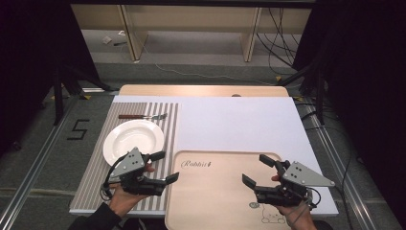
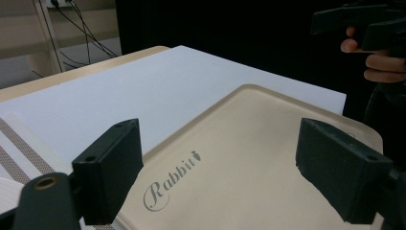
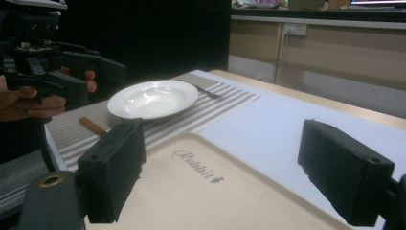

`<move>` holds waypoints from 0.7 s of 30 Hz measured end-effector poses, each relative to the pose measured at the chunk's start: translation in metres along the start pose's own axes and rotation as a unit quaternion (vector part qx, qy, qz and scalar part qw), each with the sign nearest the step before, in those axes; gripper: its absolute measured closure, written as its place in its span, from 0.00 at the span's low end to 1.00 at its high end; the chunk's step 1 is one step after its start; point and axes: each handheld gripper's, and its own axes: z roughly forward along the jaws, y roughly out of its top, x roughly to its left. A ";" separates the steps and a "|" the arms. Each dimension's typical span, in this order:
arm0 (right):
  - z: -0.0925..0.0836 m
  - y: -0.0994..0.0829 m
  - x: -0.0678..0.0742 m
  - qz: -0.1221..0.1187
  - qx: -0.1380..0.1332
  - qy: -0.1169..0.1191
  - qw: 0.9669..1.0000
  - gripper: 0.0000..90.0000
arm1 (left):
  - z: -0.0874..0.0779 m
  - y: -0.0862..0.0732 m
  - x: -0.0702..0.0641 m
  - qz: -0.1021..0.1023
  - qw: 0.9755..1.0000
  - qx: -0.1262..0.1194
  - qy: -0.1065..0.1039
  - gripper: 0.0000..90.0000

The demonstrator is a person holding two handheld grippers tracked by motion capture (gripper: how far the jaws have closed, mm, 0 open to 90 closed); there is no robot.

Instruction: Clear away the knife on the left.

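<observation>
Tray point(image 1: 218, 191) sits at the near edge of the bench point(image 1: 239, 124), wooden, "Rabbit" print facing me, nothing on it. Left gripper point(image 1: 164, 167) hovers over the seam between the tray's left rim and the striped placemat point(image 1: 170, 120); right gripper point(image 1: 259, 170) hovers over the tray's right half. Both sets of jaws spread wide, nothing between them; confirmed in the left gripper view point(image 2: 218, 163) and the right gripper view point(image 3: 220, 167).

White plate point(image 1: 133, 139) is on the placemat, just behind my left gripper and not touching it. Fork point(image 1: 142, 116) with a brown handle lies on the mat beyond the plate, apart from it.

Step, as I read it: start pose, nothing picked yet. Likely job is moving the plate, and maybe the fork, onto the tray.

Next move needs:
- left gripper back over the plate rim nearest me
- jaws straddling the rim edge, one above, one below, since the plate is shallow and glossy
- firm clench before lift; slip risk on glazed surface
- right gripper clear of the drop zone on the tray, or ready to steady it.
</observation>
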 end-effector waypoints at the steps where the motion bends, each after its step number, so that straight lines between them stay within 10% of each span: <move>1: 0.000 0.000 0.000 0.000 0.000 0.000 1.000 0.19 | 0.000 0.000 0.000 0.000 1.000 0.000 0.000 0.18; 21: 0.000 0.001 0.002 -0.002 0.001 -0.001 1.000 0.19 | -0.013 0.002 0.021 0.024 0.998 0.061 0.009 0.18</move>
